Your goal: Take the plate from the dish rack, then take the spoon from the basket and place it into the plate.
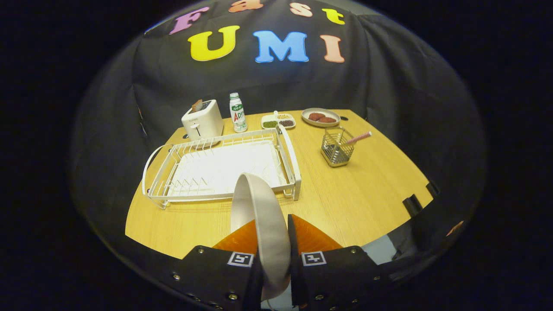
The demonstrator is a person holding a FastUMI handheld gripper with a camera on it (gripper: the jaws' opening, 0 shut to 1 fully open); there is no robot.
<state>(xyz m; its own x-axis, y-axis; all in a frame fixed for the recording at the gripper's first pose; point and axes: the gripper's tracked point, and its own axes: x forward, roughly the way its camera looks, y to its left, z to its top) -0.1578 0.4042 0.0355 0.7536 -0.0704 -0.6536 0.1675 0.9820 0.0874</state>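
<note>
My gripper [271,226] is shut on a pale grey plate [259,207], which stands on edge between the two fingers and rises in front of the near right corner of the dish rack. The white wire dish rack [216,170] lies on the wooden table beyond the fingers, its tray bare. To the right of the rack stands a small wire basket [337,149] with a pink-handled spoon [357,138] leaning out of it to the right.
Behind the rack stand a white toaster [202,122] and a small bottle [237,113]. A divided dish [278,121] and a plate of brown food [321,117] sit at the table's far edge. Bare wooden table [367,194] lies right of the fingers.
</note>
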